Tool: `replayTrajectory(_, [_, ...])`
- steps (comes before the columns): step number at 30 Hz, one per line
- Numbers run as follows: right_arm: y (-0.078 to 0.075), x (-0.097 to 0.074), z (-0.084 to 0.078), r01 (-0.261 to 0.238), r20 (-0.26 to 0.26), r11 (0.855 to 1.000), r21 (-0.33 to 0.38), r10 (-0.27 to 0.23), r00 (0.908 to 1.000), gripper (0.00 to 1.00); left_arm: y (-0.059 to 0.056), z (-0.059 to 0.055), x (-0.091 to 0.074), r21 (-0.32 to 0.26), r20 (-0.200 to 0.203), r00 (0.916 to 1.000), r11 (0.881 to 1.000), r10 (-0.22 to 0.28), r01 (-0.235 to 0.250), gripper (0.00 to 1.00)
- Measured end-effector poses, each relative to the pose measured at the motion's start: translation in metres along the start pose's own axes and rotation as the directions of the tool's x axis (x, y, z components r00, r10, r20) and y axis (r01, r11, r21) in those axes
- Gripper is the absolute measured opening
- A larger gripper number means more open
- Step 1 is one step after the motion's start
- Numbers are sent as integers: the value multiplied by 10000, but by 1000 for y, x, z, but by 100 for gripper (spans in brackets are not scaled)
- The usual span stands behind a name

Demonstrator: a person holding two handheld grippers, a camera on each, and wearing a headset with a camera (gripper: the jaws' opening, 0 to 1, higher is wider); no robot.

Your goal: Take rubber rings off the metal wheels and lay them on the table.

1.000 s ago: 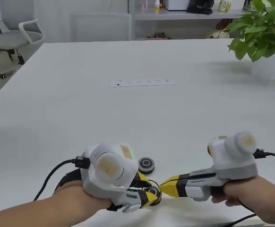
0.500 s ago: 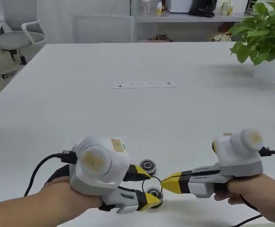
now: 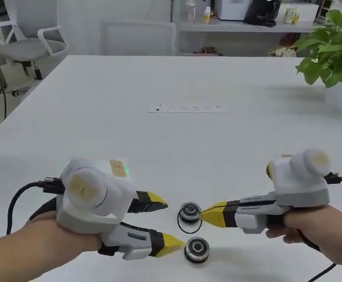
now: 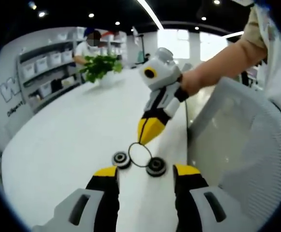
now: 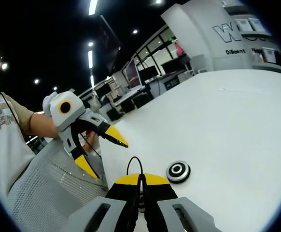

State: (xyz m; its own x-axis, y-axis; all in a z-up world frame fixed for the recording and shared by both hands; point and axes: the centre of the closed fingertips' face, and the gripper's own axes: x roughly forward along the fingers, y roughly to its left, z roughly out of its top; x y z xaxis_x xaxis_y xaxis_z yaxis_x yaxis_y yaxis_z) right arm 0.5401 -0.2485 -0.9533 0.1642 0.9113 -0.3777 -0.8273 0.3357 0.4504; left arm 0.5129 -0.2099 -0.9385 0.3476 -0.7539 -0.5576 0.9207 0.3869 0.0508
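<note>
Your left gripper point(image 3: 172, 223), closest to you by the table's near edge, has its yellow-tipped jaws spread wide. Your right gripper point(image 3: 203, 215) reaches in from the right with its jaws pressed together on a thin black rubber ring point(image 4: 130, 155), which hangs as an open loop from its tip.

Two metal wheels lie flat on the white table point(image 3: 100, 117) near that same edge. The nearer wheel point(image 3: 196, 249) sits just beside the left gripper's lower jaw tip. The farther wheel point(image 3: 190, 211) sits just left of the right gripper's tip. In the left gripper view the ring hangs between the two wheels; you cannot tell whether it touches either.

Farther off, at the table's middle, lies a flat white socket strip point(image 3: 187, 108). At the far right edge stands a leafy green plant point(image 3: 329, 50). Beyond the far left corner is a grey office chair point(image 3: 27, 35).
</note>
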Motion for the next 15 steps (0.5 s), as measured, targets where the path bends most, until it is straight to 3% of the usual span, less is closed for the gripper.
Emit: replayTrajectory(15, [3, 25, 5, -224, -597, 9987, -447, 197, 9980, 0, 16, -12, -27, -520, 1, 9988, 9975, 487, -487, 57])
